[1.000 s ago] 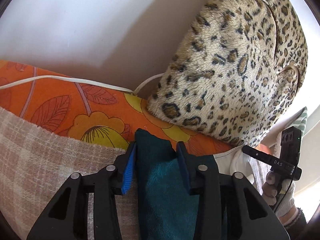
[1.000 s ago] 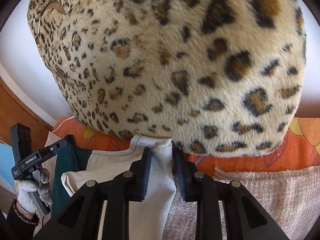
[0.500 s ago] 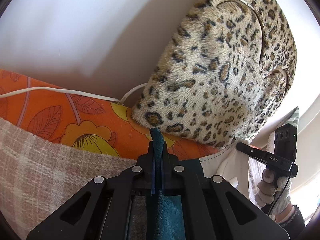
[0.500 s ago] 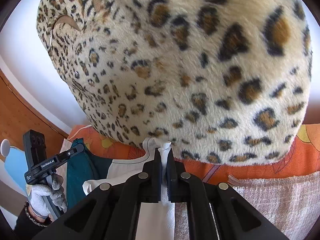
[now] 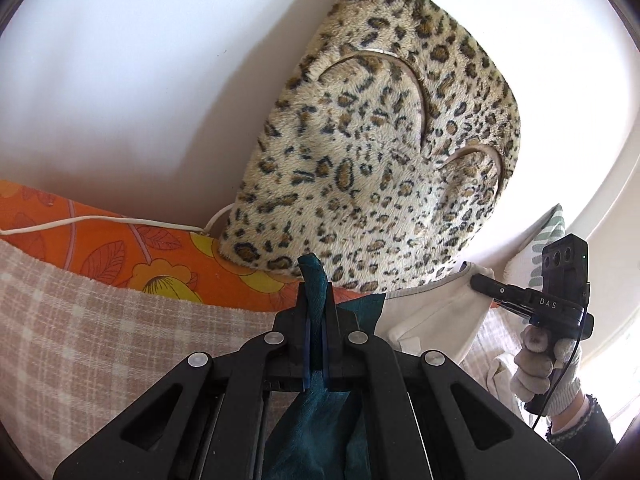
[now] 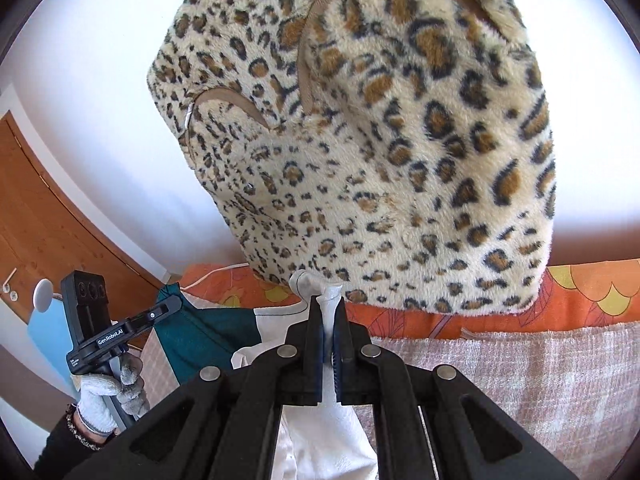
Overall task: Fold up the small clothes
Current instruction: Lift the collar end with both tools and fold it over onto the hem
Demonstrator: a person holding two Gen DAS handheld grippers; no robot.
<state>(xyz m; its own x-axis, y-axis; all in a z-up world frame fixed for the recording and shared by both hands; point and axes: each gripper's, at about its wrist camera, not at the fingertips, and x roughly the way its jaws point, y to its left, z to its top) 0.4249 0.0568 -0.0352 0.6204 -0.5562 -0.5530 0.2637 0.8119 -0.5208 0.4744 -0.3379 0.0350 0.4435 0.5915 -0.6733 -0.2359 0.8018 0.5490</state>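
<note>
Garment [image 5: 320, 440], teal on one side and white on the other, hangs stretched between the two grippers above a plaid blanket [image 5: 100, 340]. The left gripper [image 5: 315, 304] has its jaws pressed together on the teal corner, a tuft of teal cloth sticking up past the fingertips. The right gripper [image 6: 328, 316] is likewise clamped tight on the white corner [image 6: 326, 292], which bunches above its tips. In the right wrist view the teal part [image 6: 200, 336] runs over to the left gripper, held by a gloved hand [image 6: 108, 392]. In the left wrist view the white part [image 5: 432, 312] reaches to the right gripper, gripped by the other gloved hand [image 5: 544, 364]. Behind the garment a leopard cushion [image 5: 380, 160] leans against a white wall [image 5: 120, 60], resting on an orange floral sheet [image 5: 140, 252]. A white cable [image 5: 100, 220] lies along the sheet.
</note>
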